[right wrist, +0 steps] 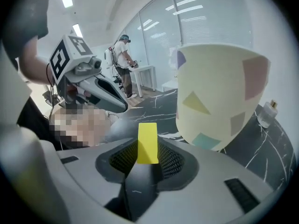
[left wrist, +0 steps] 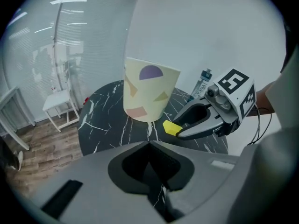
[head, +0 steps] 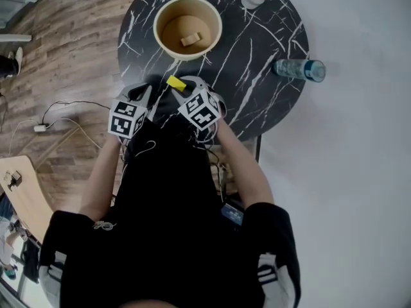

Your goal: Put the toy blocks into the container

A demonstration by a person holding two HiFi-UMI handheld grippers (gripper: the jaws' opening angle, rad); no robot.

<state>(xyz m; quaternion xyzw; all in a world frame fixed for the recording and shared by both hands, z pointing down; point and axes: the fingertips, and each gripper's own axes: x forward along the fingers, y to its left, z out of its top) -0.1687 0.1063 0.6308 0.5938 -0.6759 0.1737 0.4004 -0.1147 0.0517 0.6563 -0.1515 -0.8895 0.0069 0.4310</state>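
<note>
**Two grippers, two blocks, one container**

The left gripper (head: 144,94) is pressed together and empty. Just beside it, the right gripper (head: 183,86) pinches one flat, bright yellow block (head: 176,83) over the near edge of the black marbled table (head: 257,50). Farther on, one cream container (head: 158,31) with pastel shapes holds one pale block (head: 190,40). One bottle (head: 299,69) lies rightmost.

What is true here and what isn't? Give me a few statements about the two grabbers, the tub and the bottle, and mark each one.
1. The right gripper is clamped on a yellow block. True.
2. The container is empty. False: a pale block already lies inside it.
3. The water bottle stands upright. False: it lies on its side on the table.
4. The left gripper holds nothing. True: its jaws are together with nothing between them.
</note>
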